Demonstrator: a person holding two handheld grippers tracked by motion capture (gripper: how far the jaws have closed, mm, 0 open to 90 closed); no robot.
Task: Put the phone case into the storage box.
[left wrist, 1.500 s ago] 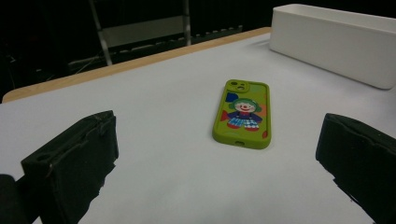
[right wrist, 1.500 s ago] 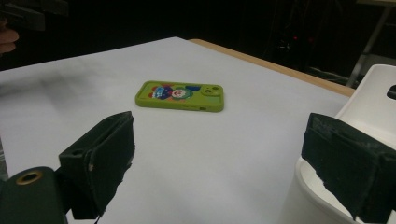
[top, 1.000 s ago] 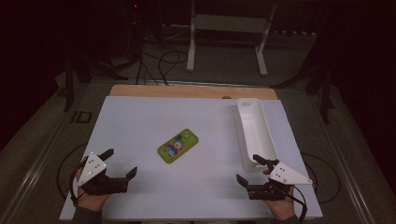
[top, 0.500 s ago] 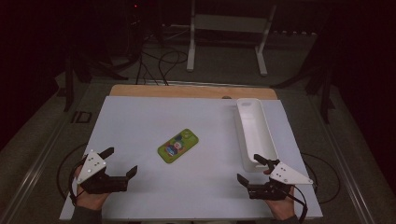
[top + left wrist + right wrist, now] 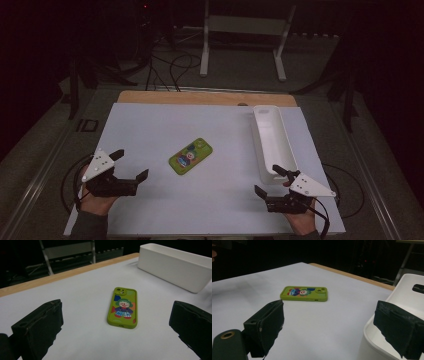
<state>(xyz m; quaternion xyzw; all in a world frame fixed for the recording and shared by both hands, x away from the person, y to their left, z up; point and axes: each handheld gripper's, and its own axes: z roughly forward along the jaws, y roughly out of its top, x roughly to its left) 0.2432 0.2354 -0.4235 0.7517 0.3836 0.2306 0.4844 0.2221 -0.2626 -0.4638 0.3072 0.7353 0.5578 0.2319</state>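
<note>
Nothing has been grasped yet: the green phone case (image 5: 190, 156) lies flat at mid-table, at ten o'clock from the white tray (image 5: 273, 142). The left gripper (image 5: 129, 165) and right gripper (image 5: 270, 181) are held spread and empty near the table's near edge, so the pick-up is judged to be still ahead.

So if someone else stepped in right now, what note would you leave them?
Left hand-held gripper: open, empty, at the near left of the table.
Right hand-held gripper: open, empty, by the near end of the long white plastic tray.
Green phone case with a clown picture: lies flat mid-table, untouched.
Done: nothing yet.
Left: probably picking up the case; it may go in the tray.
</note>
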